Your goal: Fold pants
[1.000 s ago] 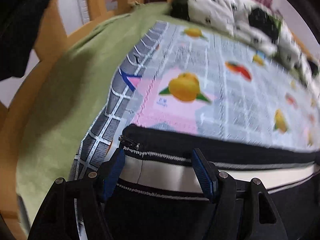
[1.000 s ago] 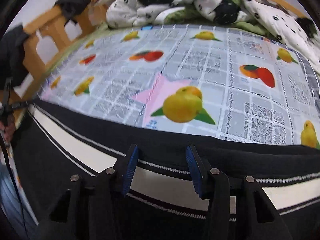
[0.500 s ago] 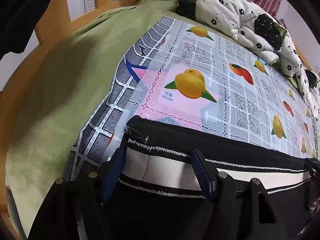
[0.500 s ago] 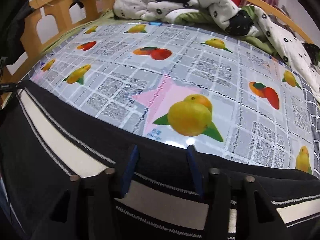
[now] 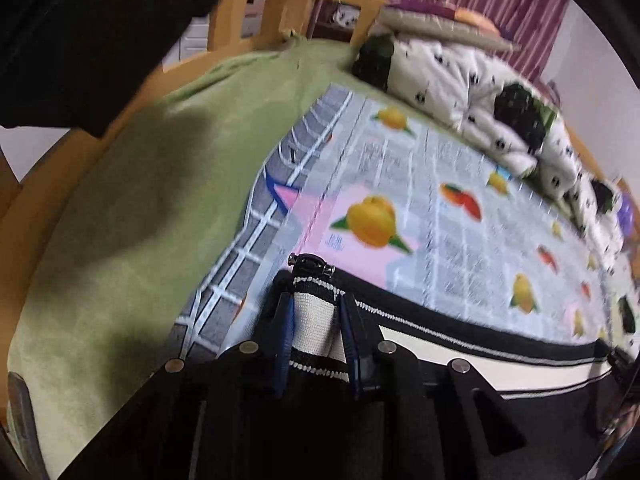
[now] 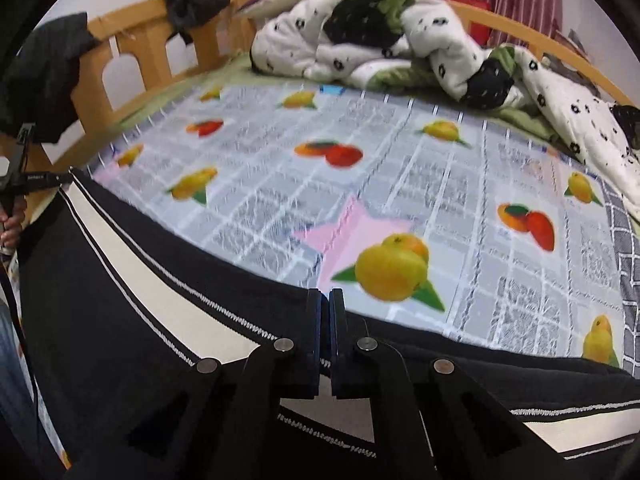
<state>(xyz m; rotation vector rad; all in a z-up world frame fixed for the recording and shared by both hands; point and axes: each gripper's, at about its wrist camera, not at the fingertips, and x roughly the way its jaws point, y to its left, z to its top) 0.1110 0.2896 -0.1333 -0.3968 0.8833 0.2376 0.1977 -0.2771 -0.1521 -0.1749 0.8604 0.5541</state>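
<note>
Black pants with a white side stripe edged in stitching [image 5: 500, 354] lie along the near edge of a fruit-print mat [image 5: 440, 200] on the bed. My left gripper [image 5: 316, 312] is shut on the pants' end, bunching the white stripe between its blue pads, by a small metal zipper pull [image 5: 312, 266]. My right gripper [image 6: 329, 308] is shut on the pants' black edge [image 6: 160, 320] further along; the jaws are nearly touching. The other gripper shows at the far left of the right wrist view [image 6: 24, 180], holding the pants' end.
A crumpled white and black floral quilt [image 6: 400, 48] lies at the back of the bed. A green sheet [image 5: 140, 200] covers the bed beside the mat. A wooden bed rail [image 6: 132, 52] with dark clothes [image 6: 44, 76] draped on it runs along the left.
Both grippers were open around the pants' striped edge; now both have shut on it. The fabric is bunched in the left gripper, and both views have lifted and tilted.
</note>
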